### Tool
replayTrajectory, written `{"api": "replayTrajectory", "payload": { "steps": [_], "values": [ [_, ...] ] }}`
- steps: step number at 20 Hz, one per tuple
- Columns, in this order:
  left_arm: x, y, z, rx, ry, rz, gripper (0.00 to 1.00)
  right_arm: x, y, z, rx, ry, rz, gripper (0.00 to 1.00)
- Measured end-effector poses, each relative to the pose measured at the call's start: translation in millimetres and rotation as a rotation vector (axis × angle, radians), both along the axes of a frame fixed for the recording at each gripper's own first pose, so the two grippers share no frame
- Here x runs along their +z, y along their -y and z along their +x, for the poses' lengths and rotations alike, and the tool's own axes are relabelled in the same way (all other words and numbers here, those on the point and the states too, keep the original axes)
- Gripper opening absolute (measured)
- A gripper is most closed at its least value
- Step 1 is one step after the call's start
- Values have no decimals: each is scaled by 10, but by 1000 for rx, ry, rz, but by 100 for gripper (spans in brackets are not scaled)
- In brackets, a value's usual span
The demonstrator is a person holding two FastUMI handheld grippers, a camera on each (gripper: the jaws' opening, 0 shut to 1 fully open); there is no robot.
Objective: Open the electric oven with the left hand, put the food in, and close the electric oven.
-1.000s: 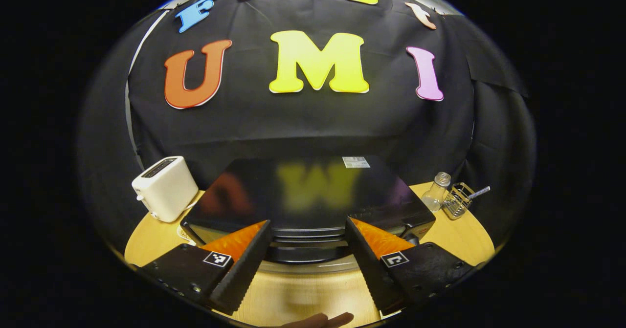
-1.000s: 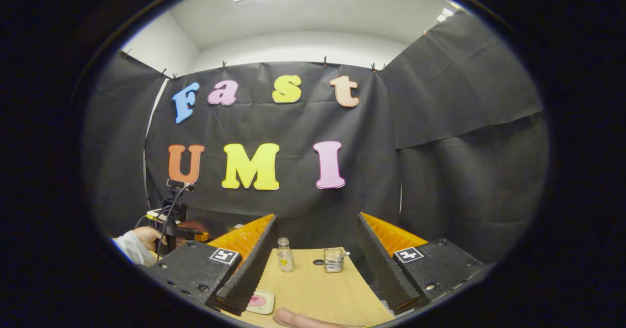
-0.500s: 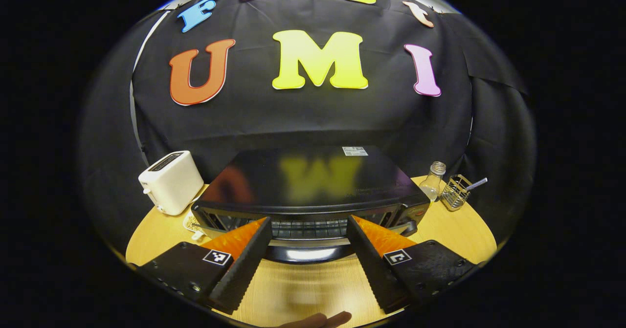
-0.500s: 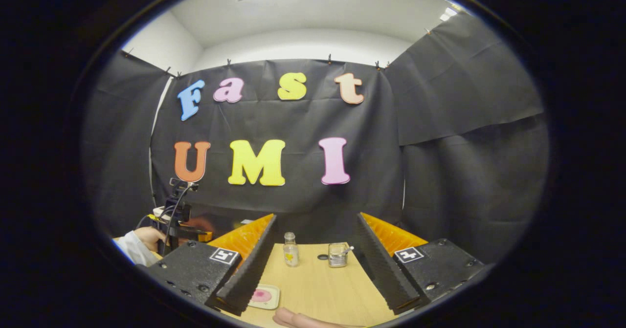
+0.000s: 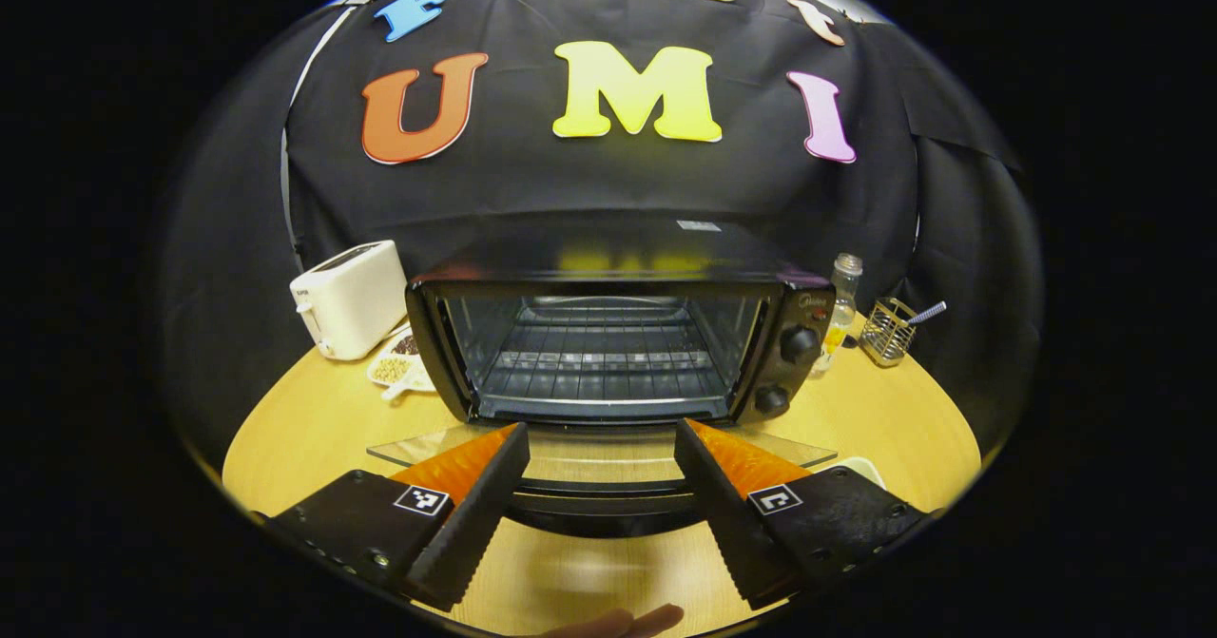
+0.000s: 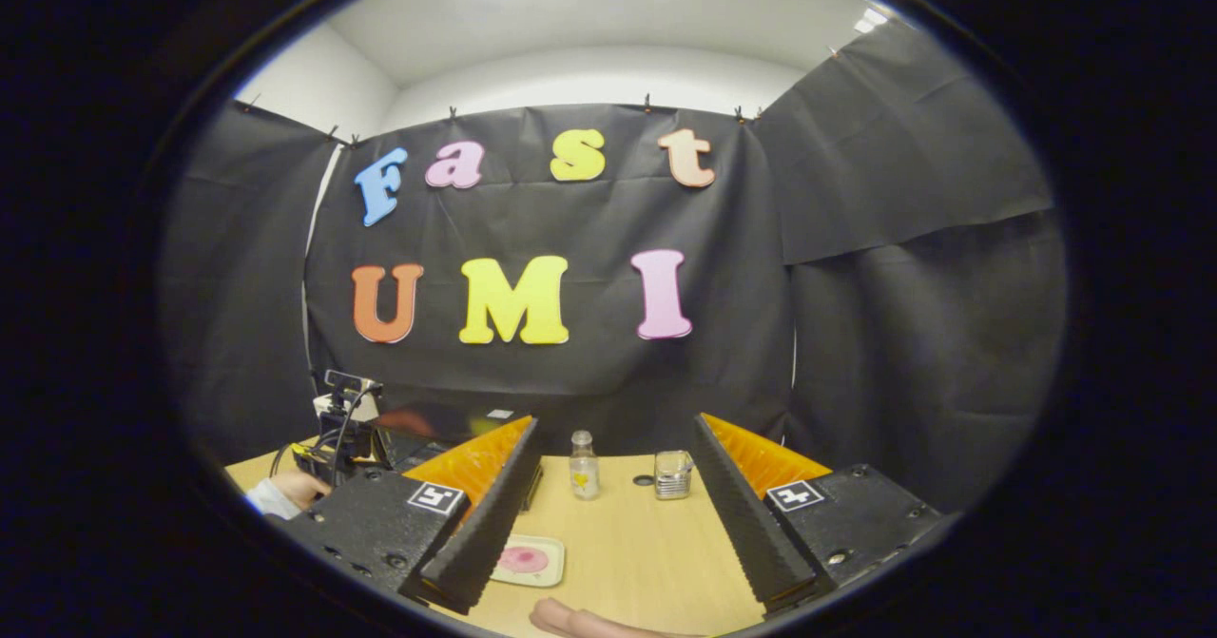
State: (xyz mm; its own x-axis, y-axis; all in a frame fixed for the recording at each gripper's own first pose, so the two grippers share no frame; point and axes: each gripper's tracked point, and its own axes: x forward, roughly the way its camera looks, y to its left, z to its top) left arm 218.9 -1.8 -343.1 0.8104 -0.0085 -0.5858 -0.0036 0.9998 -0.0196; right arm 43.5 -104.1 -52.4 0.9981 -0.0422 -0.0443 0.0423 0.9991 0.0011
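The desk is a round wooden top that carries everything and runs out under both hand-held grippers. Straight ahead of the left hand-held gripper stands the electric oven, a black box with its cavity open to view and a wire rack inside. Its glass door is folded down flat, and the door's dark handle lies between the left hand-held gripper's fingers, which stand apart on either side of it; whether they touch it cannot be told. Two knobs sit on the oven's panel, ahead and to the right of this hand-held gripper.

Ahead and to the left, beside the oven, is a white toaster, and in front of it a small white dish with grains. Ahead and to the right, past the oven's corner, stand a clear glass bottle and a wire holder with a utensil in it.

The right hand-held gripper hangs over the desk with its fingers apart and nothing between them. Just beside its left finger, low and near, lies a pale plate with the pink food on it. Farther ahead between the fingers are the bottle and the wire holder. Off to its left are the other hand-held gripper and the hand that holds it.
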Motion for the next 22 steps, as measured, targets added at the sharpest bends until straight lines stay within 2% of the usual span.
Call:
{"api": "replayTrajectory", "payload": {
  "steps": [5, 7, 9, 14, 16, 17, 18, 19, 21, 22],
  "values": [
    [-201, 21, -216, -1, -30, -20, 98, -67, -131, -91, 15, -18, -24, 96],
    [-307, 10, -260, 17, -38, -28, 98, -136, -148, -100, 0, -25, -41, 100],
    [-416, -18, -305, 18, -56, -21, 97, -127, -162, -104, -19, -22, -91, 96],
    [-687, -25, -446, 21, -117, -50, 95, -146, -429, -97, 30, -27, -117, 96],
    [-715, -70, -434, 15, -84, -31, 94, -172, -491, -55, 31, -37, -113, 96],
    [-735, -77, -429, 5, -73, -20, 94, -189, -531, -27, 34, -48, -107, 100],
    [-738, -76, -436, 3, -69, -13, 93, -213, -560, 9, 35, -59, -104, 96],
    [-739, -71, -447, 1, -66, -10, 92, -237, -578, 44, 34, -69, -103, 100],
    [-724, -72, -448, 3, -56, -17, 92, -307, -597, 141, 29, -92, -113, 96],
    [-686, -75, -435, 7, -37, -27, 92, -366, -623, 196, 38, -105, -115, 100]
  ]
}}
